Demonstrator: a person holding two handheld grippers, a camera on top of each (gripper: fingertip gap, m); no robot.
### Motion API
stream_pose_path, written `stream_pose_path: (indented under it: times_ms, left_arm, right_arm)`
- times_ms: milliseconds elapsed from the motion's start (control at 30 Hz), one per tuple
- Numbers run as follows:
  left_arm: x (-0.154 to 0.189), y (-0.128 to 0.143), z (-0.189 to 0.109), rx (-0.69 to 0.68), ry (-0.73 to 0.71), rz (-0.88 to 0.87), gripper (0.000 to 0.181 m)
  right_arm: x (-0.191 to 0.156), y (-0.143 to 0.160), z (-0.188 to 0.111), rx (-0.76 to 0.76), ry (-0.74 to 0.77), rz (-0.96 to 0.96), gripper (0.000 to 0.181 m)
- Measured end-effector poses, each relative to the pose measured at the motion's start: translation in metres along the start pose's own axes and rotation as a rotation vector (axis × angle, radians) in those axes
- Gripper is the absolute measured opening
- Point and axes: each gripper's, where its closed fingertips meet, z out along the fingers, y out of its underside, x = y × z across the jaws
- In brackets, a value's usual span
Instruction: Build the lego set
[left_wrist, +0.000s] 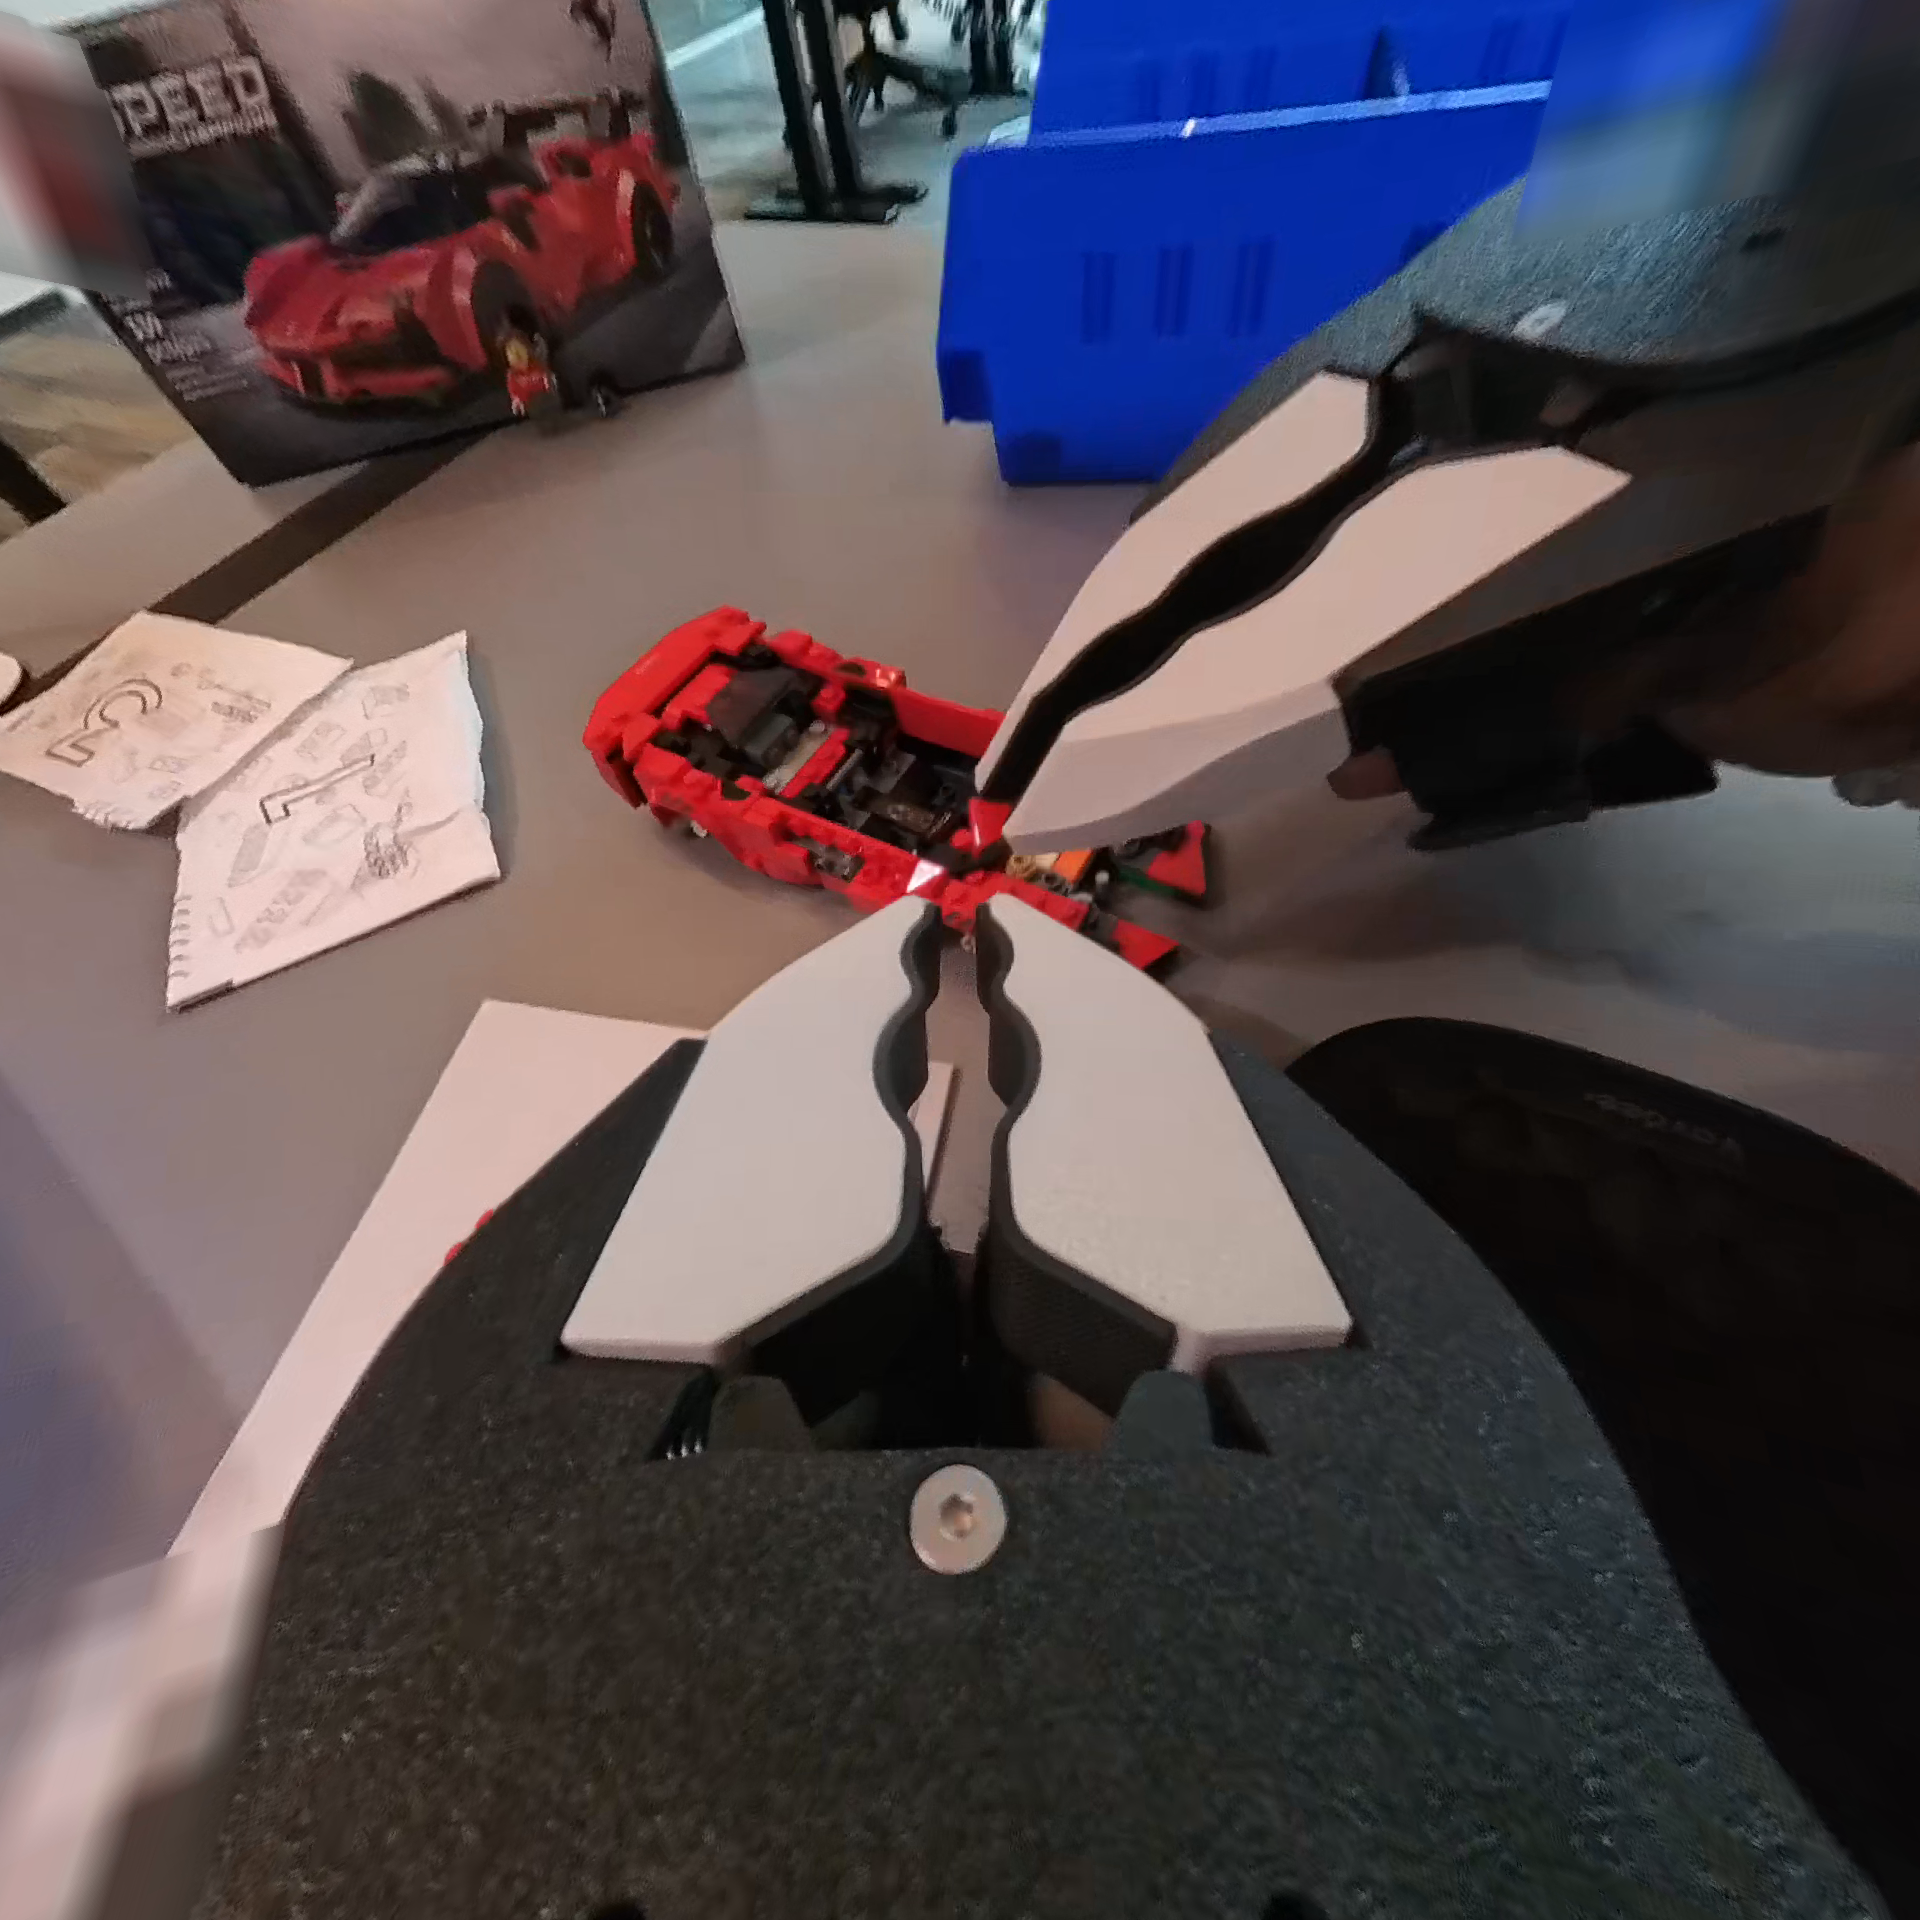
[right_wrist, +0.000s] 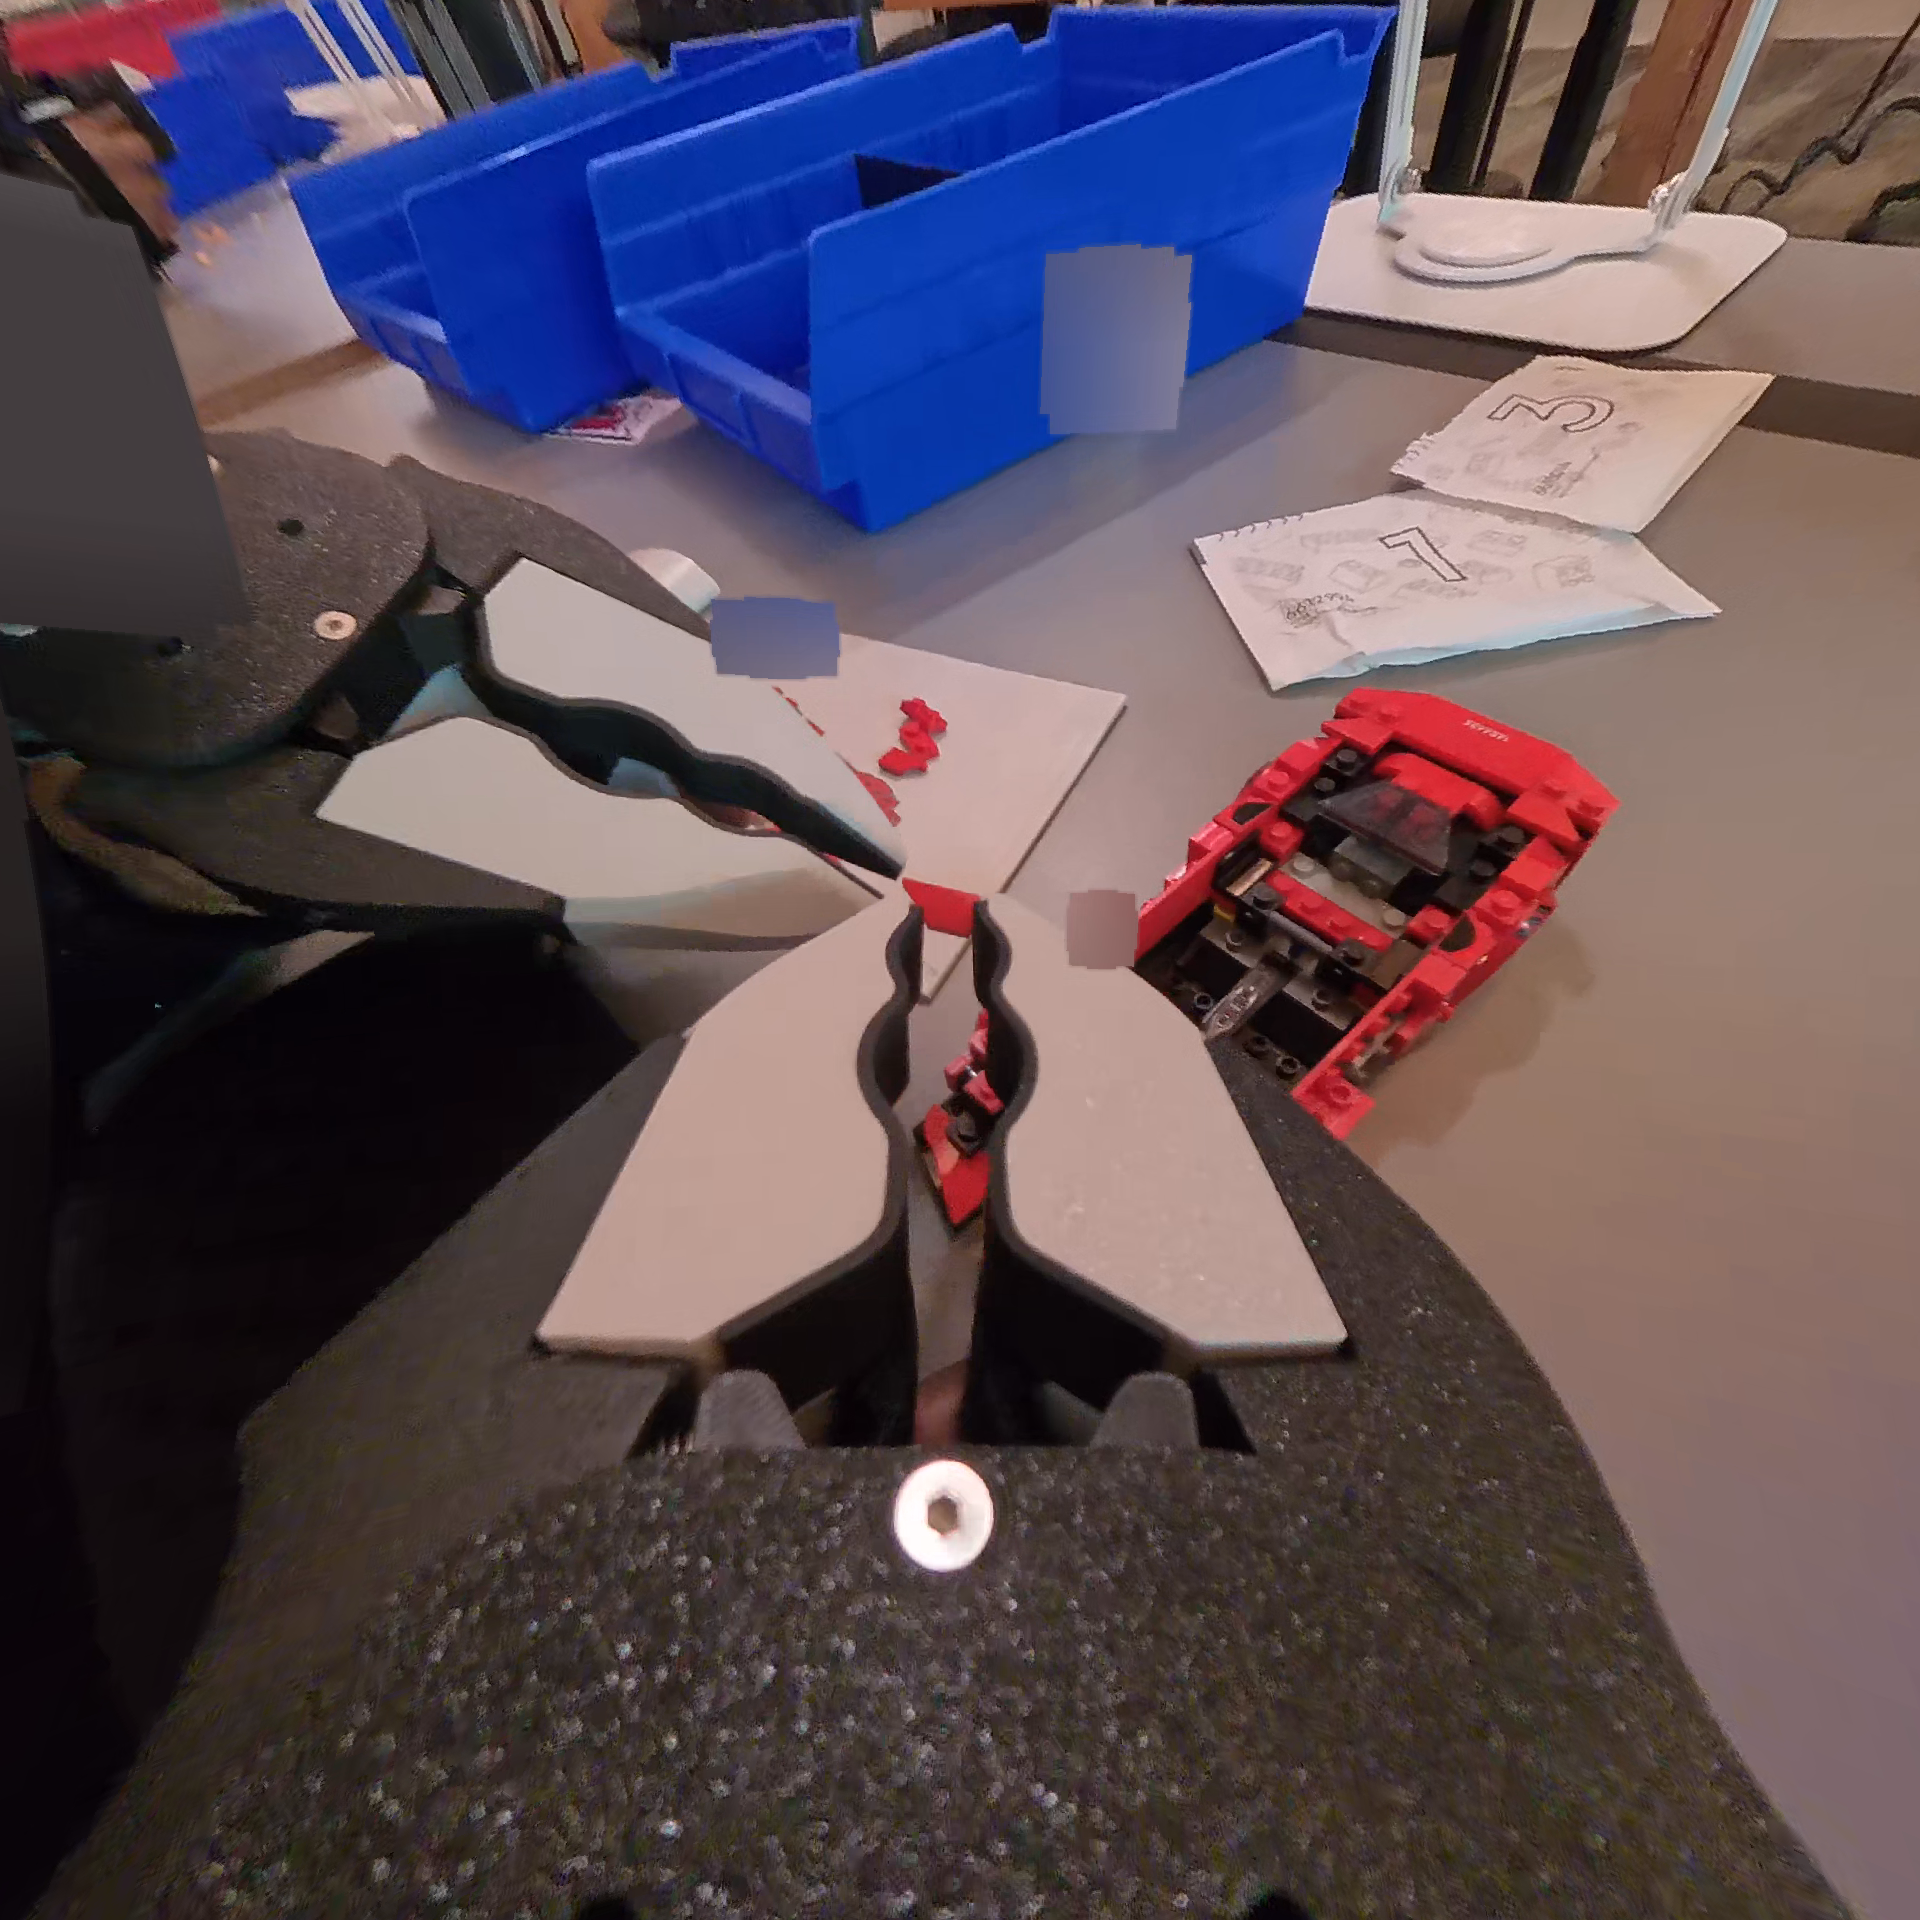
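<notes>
The half-built red car (left_wrist: 769, 738) stands on the grey table, and it also shows at the right of the right wrist view (right_wrist: 1371, 883). My left gripper (left_wrist: 953, 914) is nearly closed, its tips on the corner of a red and black sub-assembly (left_wrist: 1132, 914) low over the table. My right gripper (right_wrist: 948, 909) is shut on a small red piece (right_wrist: 940, 902). It shows in the left wrist view (left_wrist: 987, 826) as it comes down from the upper right. The two grippers' tips almost touch. The sub-assembly (right_wrist: 961, 1138) shows under my right gripper's fingers.
The set's box (left_wrist: 416, 239) stands at the back left. Blue bins (right_wrist: 935, 260) stand behind the work spot. Two numbered paper bags (left_wrist: 322, 821) lie left of the car. A grey sheet (right_wrist: 1029, 769) holds loose red pieces (right_wrist: 914, 738). A white stand base (right_wrist: 1538, 270) sits far right. Less than 4 cm separates the two grippers' tips.
</notes>
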Motion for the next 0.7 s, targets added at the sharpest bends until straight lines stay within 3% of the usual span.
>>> stream_pose_path:
  times_ms: [300,467,600,700]
  left_arm:
    - [0.000,-0.009,-0.009,0.116,0.089,-0.052,0.007]
    - [-0.008,0.004,-0.014,0.043,0.051,-0.049,0.007]
    - [-0.003,0.013,-0.027,-0.013,0.068,-0.063,0.008]
    - [-0.030,0.029,-0.053,-0.077,-0.032,-0.087,0.008]
  right_arm:
    - [-0.006,-0.002,-0.008,0.014,-0.035,-0.045,0.009]
    - [0.014,0.004,-0.020,-0.051,0.027,-0.095,0.009]
    - [0.007,-0.005,0.003,-0.194,-0.088,-0.181,0.009]
    - [-0.004,-0.011,0.038,-0.352,-0.165,-0.278,0.010]
